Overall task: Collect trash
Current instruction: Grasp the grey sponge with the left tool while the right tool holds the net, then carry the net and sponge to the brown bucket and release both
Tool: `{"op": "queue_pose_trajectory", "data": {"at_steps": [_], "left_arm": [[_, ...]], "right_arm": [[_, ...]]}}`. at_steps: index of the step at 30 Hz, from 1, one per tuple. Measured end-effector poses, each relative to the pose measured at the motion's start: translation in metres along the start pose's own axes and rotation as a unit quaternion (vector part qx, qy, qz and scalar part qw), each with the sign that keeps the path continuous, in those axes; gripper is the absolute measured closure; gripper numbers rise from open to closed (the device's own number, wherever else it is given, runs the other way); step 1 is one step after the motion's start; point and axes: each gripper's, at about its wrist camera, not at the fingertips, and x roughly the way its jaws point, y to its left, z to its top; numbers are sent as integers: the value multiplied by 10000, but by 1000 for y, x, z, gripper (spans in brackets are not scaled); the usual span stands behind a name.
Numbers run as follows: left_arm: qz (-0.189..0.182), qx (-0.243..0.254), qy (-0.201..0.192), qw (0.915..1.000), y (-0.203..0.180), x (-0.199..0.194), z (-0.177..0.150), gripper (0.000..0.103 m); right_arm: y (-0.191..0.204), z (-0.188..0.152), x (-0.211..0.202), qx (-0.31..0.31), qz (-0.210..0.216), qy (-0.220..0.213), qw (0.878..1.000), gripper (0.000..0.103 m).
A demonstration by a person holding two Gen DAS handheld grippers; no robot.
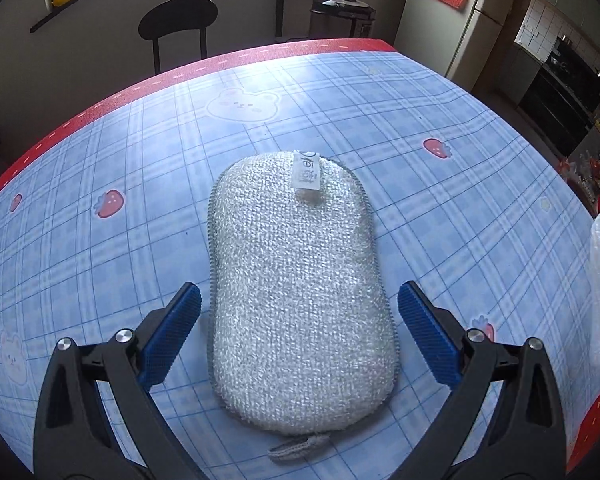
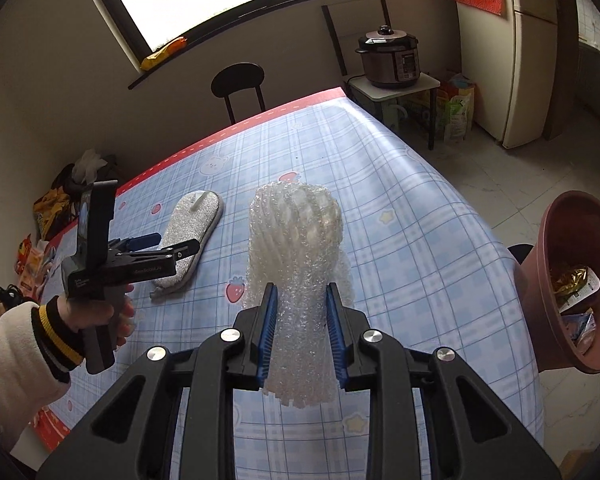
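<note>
The right gripper (image 2: 302, 336) has its blue pads pressed into a roll of bubble wrap (image 2: 296, 248), squeezing the lower part so the plastic bulges out above and below the jaws. The roll stands up from the grip, above the table (image 2: 420, 240) with its blue checked cloth. Off the table's right edge sits a brown bin (image 2: 548, 264), tilted in this view, with wrappers (image 2: 576, 292) lying inside it.

The left gripper (image 1: 300, 336) hangs low over the table (image 1: 100, 264), jaws spread wide, one pad on either side of a grey sponge (image 1: 300, 280). The pads are apart from the sponge's edges; they grip nothing. The sponge lies flat, its white tag (image 1: 307, 172) at the far end and a small loop (image 1: 300, 446) at the near end. From the right wrist view the sponge (image 2: 188, 232) is seen left of the wrap, with the left gripper (image 2: 156, 248) over its near end, held by a hand (image 2: 100, 312) in a cream sleeve.

A chair (image 2: 240, 84) stands at the far side, and a cooker (image 2: 390, 60) on a small stand.
</note>
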Motion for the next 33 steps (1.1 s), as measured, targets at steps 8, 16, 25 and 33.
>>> {"op": "queue_pose_trajectory", "data": {"at_steps": [8, 16, 25, 33], "left_arm": [[381, -71, 16, 9992, -12, 7, 4, 13], [300, -128, -41, 9995, -17, -18, -10, 14], [246, -273, -396, 9985, -26, -78, -17, 14], [-123, -588, -971, 9935, -62, -152, -26, 14]], "right_arm": [[-13, -5, -14, 96, -36, -80, 9999, 78], [-21, -4, -30, 84, 41, -174, 9998, 78], [-33, 1, -57, 27, 191, -373, 9991, 78], [-87, 14, -95, 152, -120, -699, 9974, 78]]}}
